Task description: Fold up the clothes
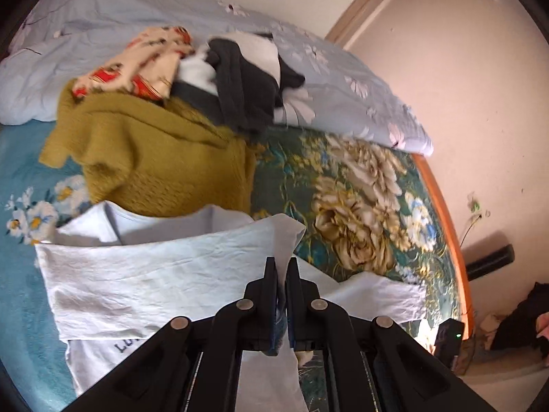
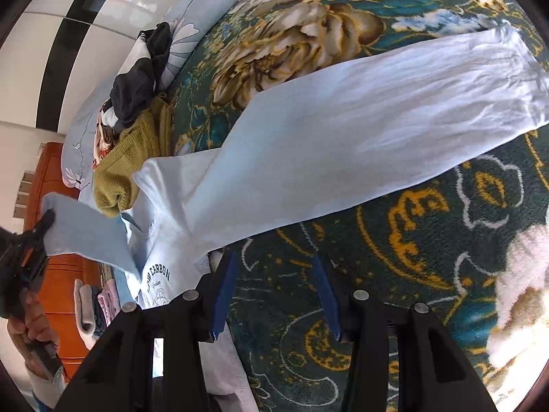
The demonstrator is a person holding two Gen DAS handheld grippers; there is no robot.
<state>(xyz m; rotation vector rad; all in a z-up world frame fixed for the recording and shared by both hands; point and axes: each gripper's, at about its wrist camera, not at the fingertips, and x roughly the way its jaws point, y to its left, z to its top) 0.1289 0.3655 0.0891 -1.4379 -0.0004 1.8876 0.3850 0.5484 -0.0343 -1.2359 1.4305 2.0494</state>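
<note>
A pale blue long-sleeved shirt [image 1: 137, 281] with dark lettering lies on the bed. In the left wrist view my left gripper [image 1: 282, 264] is shut on a fold of one sleeve, which rises between the pads. The right wrist view shows the same left gripper [image 2: 44, 223] at the far left, holding that sleeve end lifted off the shirt. The other sleeve [image 2: 343, 144] lies stretched out flat across the blanket. My right gripper [image 2: 276, 261] stands open just over the blanket, beside where this sleeve meets the body, with nothing between its fingers.
A mustard knit sweater [image 1: 154, 164], a dark grey and white garment [image 1: 247, 82] and a red-patterned cloth [image 1: 144, 61] are piled behind the shirt against a pale floral duvet [image 1: 103, 17]. The wooden bed edge [image 1: 446, 213] runs at the right. Folded clothes [image 2: 92, 309] sit by orange furniture [image 2: 58, 171].
</note>
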